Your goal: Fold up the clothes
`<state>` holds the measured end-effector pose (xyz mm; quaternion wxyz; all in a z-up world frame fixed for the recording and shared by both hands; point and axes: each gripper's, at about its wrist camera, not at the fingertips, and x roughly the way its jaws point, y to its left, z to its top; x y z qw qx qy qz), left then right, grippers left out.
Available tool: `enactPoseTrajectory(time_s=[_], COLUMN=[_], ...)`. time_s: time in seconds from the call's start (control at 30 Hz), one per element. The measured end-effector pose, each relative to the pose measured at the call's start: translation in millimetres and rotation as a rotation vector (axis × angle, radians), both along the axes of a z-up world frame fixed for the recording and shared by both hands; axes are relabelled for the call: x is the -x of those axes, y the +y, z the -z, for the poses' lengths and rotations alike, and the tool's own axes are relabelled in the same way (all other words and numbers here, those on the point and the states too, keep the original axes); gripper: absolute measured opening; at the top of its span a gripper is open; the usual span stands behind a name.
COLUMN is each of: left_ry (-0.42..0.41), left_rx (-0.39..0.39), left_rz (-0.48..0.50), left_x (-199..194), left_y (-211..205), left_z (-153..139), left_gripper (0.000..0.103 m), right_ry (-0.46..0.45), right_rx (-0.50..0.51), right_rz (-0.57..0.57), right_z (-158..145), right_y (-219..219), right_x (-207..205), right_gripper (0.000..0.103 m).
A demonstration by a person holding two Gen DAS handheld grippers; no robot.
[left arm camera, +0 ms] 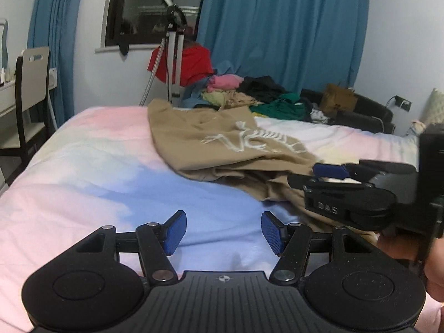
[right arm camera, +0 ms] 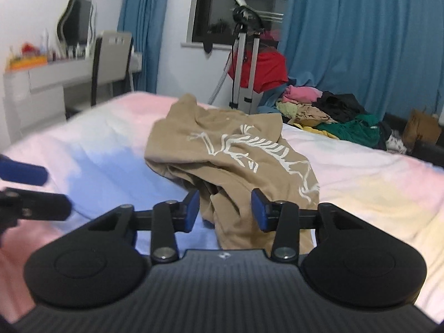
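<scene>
A tan T-shirt (right arm camera: 222, 155) with a white skeleton print lies crumpled in the middle of a bed (left arm camera: 97, 166) covered in a pastel pink, blue and yellow sheet. Its near hem bunches into folds toward the camera side.

The left gripper (left arm camera: 223, 231) hangs over bare blue sheet to the left of the shirt, its jaws standing well apart with nothing between the blue pads (left arm camera: 174, 231).

The right gripper (right arm camera: 225, 211) sits low over the near edge of the shirt; its jaws are partly open, with a fold of tan cloth lying in the gap, and the pads (right arm camera: 259, 211) do not visibly press on it. In the left wrist view it comes in from the right, turned on its side, held by a hand (left arm camera: 410, 247).

Beyond the bed lies a pile of clothes (right arm camera: 327, 113) in pink, black, green and yellow, in front of blue curtains (right arm camera: 360, 33), with a tripod (right arm camera: 247, 55) beside a red garment (right arm camera: 266, 69)
</scene>
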<state>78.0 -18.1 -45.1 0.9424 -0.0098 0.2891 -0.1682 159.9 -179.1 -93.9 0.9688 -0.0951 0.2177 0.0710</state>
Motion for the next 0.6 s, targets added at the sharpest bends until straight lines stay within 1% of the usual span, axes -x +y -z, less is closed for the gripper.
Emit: enactPoseTrajectory(time_s=[0.13,0.23,0.33,0.4,0.43,0.5,0.53,0.6], left_ry=[-0.001,-0.002,-0.016,-0.025,-0.03,-0.036,-0.039,-0.045], left_rx=[-0.014,-0.038,-0.053,-0.056,-0.057,-0.062,-0.061,-0.056], left_rz=[-0.032,-0.047,-0.048,-0.048,-0.047,-0.046,-0.045,-0.043], left_x=[-18,-25,-27,-25,-24,-23,-22,-21], left_y=[8,12,15,15,15,15,15,15], left_z=[13,16,15,15,14,14,13,11], left_gripper=[0.062,0.062,0.062,0.062,0.062,0.062,0.062,0.062], right_ry=[-0.029,-0.009,-0.008,0.009,0.023,0.079,0.098,0.09], right_rx=[0.153,0.218,0.263,0.253,0.226,0.156,0.124,0.088], right_rz=[0.026,0.057,0.07,0.076,0.073,0.063,0.057,0.047], right_z=[12,18,21,19,18,13,11,1], right_y=[13,10,6,2,-1,-6,-9,-11], right_x=[-17,-29,-33,-35,-35,-36,-34,-26], right_gripper=[0.043,0.043,0.043,0.042,0.031,0.015,0.011,0.01])
